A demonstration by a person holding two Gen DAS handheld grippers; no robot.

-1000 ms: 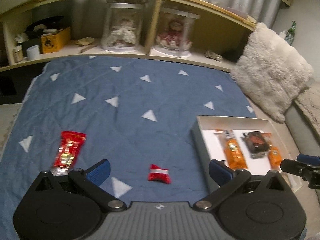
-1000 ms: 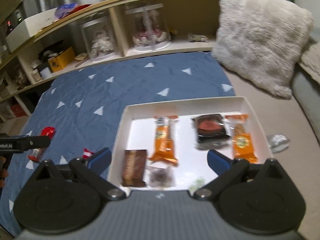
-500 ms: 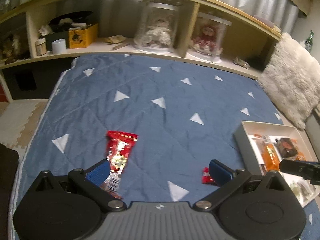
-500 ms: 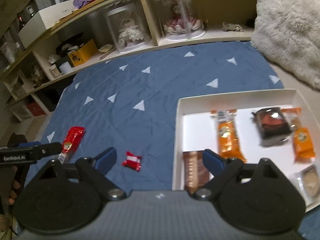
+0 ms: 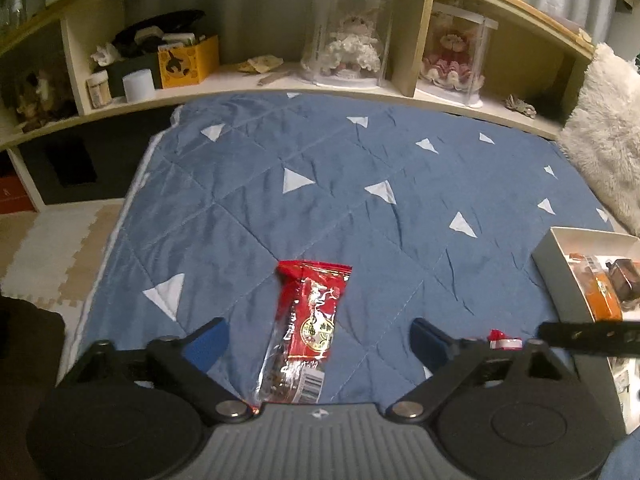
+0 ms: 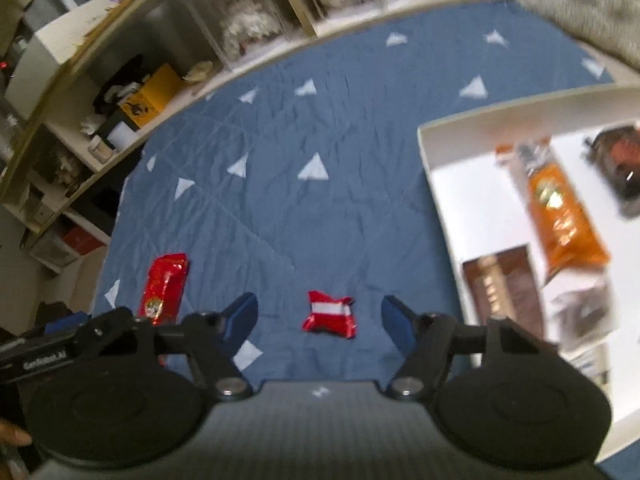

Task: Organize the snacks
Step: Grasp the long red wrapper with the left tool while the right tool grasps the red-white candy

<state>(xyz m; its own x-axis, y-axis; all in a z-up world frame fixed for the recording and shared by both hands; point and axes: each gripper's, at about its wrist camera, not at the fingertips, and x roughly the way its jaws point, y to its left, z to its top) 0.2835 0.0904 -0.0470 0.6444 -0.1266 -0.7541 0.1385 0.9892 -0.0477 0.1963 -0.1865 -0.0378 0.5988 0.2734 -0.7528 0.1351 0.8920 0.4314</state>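
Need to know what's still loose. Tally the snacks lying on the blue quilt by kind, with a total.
Long red foil snack packet: 1
Small red-and-white wrapped candy: 1
Total on the quilt: 2

Probably a home bedroom: blue triangle-patterned quilt ahead, beyond it a wooden shelf of cased dolls.
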